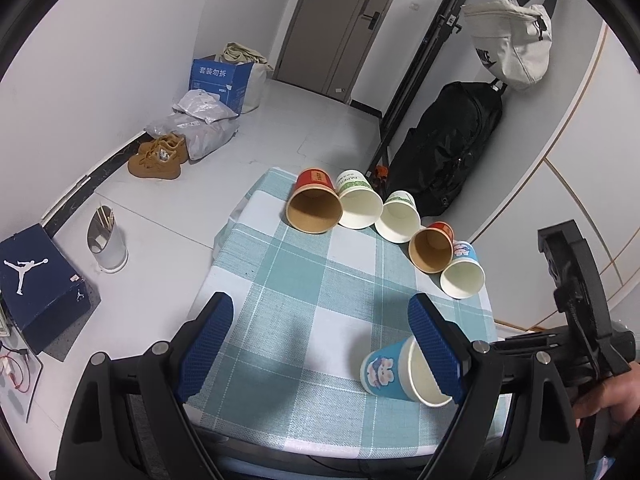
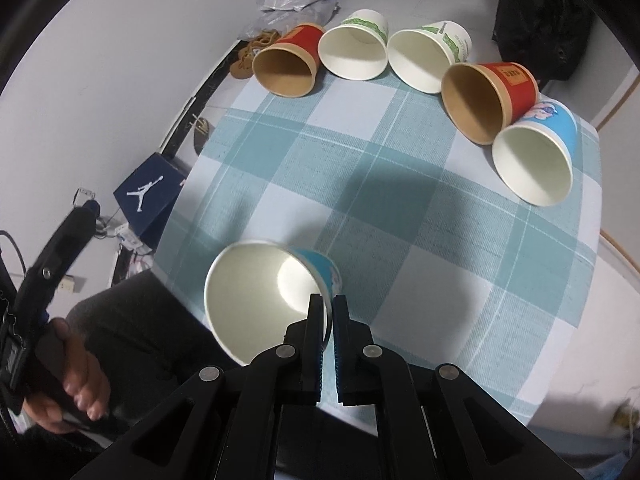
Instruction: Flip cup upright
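The right hand-held gripper (image 2: 327, 312) is pinching the rim of the blue cartoon-printed paper cup (image 2: 256, 300), lying sideways on the checked desk (image 2: 400, 216) just ahead. It looks light and crushable, needing gentle pressure. The left hand-held gripper (image 1: 320, 332) is hovering spread apart, empty.
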Demonstrator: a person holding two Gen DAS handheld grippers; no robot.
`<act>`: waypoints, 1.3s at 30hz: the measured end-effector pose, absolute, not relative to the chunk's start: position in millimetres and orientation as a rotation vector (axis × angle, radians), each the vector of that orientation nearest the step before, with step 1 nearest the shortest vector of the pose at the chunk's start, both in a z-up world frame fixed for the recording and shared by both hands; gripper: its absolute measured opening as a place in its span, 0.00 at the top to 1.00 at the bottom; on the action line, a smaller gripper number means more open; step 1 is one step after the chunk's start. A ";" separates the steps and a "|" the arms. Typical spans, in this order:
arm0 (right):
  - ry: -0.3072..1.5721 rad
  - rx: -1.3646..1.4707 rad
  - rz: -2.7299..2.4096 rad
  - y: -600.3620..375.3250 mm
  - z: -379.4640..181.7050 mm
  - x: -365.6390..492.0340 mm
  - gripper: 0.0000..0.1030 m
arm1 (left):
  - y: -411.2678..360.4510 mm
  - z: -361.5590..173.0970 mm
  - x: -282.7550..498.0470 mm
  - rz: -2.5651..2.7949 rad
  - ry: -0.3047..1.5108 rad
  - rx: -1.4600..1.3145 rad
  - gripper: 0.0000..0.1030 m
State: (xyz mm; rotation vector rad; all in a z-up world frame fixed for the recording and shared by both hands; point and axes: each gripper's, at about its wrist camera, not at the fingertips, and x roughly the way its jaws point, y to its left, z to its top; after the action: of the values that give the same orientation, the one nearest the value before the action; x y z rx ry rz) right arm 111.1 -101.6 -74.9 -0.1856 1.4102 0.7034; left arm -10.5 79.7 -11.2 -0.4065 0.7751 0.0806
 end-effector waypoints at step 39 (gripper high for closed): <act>0.552 0.093 0.528 -181.3 -25.2 8.0 0.19 | 26.1 3.2 -22.7 0.042 0.663 -0.166 0.16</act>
State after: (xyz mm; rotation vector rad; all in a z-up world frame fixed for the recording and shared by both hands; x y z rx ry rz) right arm 8.0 -181.3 -25.2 0.0935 0.5517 0.5281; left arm -22.7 26.1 3.2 -0.1657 0.6634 0.0421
